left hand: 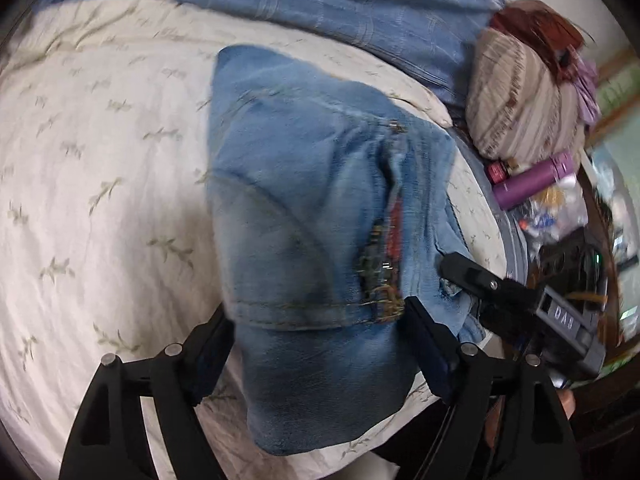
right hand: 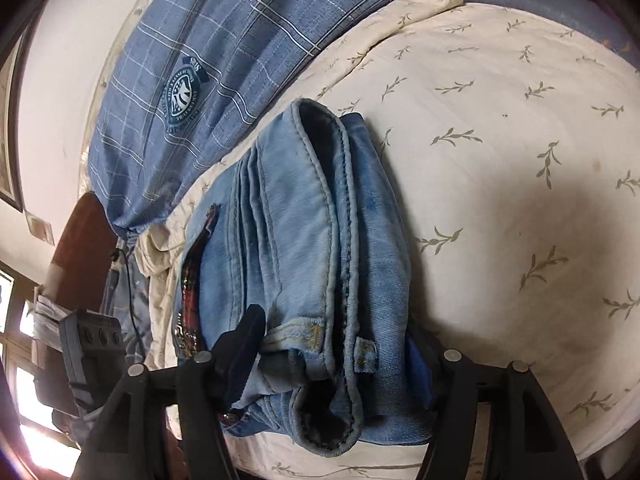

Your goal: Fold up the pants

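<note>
You've got a bed under a cream sheet with an olive sprig print [right hand: 500, 128], a blue checked cotton blanket [right hand: 224, 40] bunched along its far edge. Plain white wall [right hand: 76, 60] behind; bright daylight through a dark-framed window [right hand: 28, 384] low left.

Blue plaid fabric cover [right hand: 192, 80]: round dark crest emblem [right hand: 182, 98], lettering too small to read. No other legible text.

Both cams sat right behind their tongs, angled down at the bed [left hand: 100, 160] from close up. The left one faced the folded jeans [left hand: 304, 208] with the right tongs [left hand: 460, 272] poking in at its right edge. The right one looked from the opposite side, so the 2 views shared the jeans and the leaf-print sheet.
</note>
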Demonstrator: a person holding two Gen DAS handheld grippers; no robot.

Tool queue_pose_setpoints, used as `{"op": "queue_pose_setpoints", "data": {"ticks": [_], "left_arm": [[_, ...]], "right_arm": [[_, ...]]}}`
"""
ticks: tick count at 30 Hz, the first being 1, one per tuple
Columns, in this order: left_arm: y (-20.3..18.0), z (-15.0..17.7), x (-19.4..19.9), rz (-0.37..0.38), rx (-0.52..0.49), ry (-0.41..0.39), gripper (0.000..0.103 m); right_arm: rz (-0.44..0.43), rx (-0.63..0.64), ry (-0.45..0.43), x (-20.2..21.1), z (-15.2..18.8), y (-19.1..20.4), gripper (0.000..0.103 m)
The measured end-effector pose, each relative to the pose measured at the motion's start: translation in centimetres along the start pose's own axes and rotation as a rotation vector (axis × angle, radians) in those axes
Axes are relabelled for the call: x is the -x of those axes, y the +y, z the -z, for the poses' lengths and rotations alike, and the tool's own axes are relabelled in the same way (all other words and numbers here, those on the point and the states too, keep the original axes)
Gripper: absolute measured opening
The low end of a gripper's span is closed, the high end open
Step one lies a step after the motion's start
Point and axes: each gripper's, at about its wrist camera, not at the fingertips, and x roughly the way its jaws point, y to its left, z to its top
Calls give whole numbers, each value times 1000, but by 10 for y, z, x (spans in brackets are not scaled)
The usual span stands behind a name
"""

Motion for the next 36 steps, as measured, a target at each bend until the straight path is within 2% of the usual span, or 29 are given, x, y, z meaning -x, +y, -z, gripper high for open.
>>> {"op": "queue_pose_setpoints", "data": {"ticks": [4, 6, 8, 11, 18, 26, 30, 36], "left_arm": [[-8, 0, 2, -4, -36, -20, 68], [-11, -1, 5, -7, -47, -37, 55], [-12, 0, 10, -11, -66, -51, 52], [-16, 1, 15, -21, -71, -70, 48], [-29, -5, 44, -59, -117, -140, 46], [-24, -17, 85, -130, -154, -242, 46], [-15, -24, 95, -164, -160, -262, 46], [5, -38, 80, -197, -138, -243, 46]], "right_arm": [[30, 71, -9, -3, 2, 11, 71], [35, 118, -25, -1, 4, 19, 68], [55, 179, -49, 2, 7, 29, 61], [55, 229, -87, 6, 9, 40, 58], [40, 333, -198, 20, 16, 64, 56], [-3, 439, -309, 15, 21, 107, 55], [-22, 448, -329, 6, 19, 121, 55], [-3, 446, -296, -20, 6, 131, 55]]}}
